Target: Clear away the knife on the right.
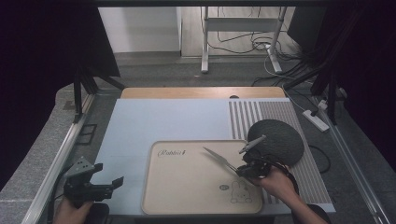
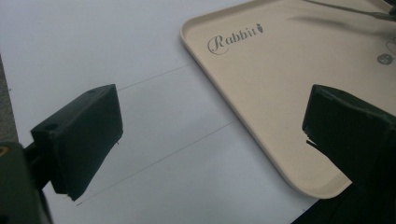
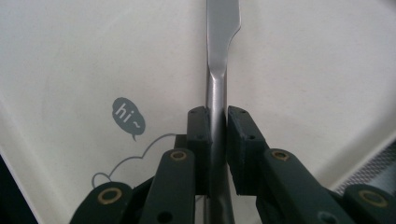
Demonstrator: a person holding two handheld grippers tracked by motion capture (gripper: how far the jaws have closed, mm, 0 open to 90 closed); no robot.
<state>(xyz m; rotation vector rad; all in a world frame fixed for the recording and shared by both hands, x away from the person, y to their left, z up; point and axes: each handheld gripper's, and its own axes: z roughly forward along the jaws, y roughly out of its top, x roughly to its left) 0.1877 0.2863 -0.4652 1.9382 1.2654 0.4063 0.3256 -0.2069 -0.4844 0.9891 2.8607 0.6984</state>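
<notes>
A beige tray [image 1: 159, 186] printed with "Rabbit" and a small rabbit drawing lies on the light blue table cover. My right gripper [image 1: 241, 171] is over the tray's right part, shut on the handle of a metal table knife [image 1: 218, 157] whose blade points toward the tray's middle. In the right gripper view the pads [image 3: 200, 133] clamp the knife [image 3: 220, 32] from both sides above the tray [image 3: 70, 56]. My left gripper [image 1: 109, 174] is held off the tray's front-left corner, open with nothing between its fingers [image 2: 84, 140]. The tray [image 2: 280, 93] lies beyond that gripper [image 2: 215, 140].
A dark round mat [image 1: 280, 139] rests on the grey striped strip [image 1: 261, 112] just right of the tray, close behind my right hand. The light blue cover [image 1: 154, 121] stretches behind and left of the tray. A wooden edge [image 1: 201, 92] bounds the far side.
</notes>
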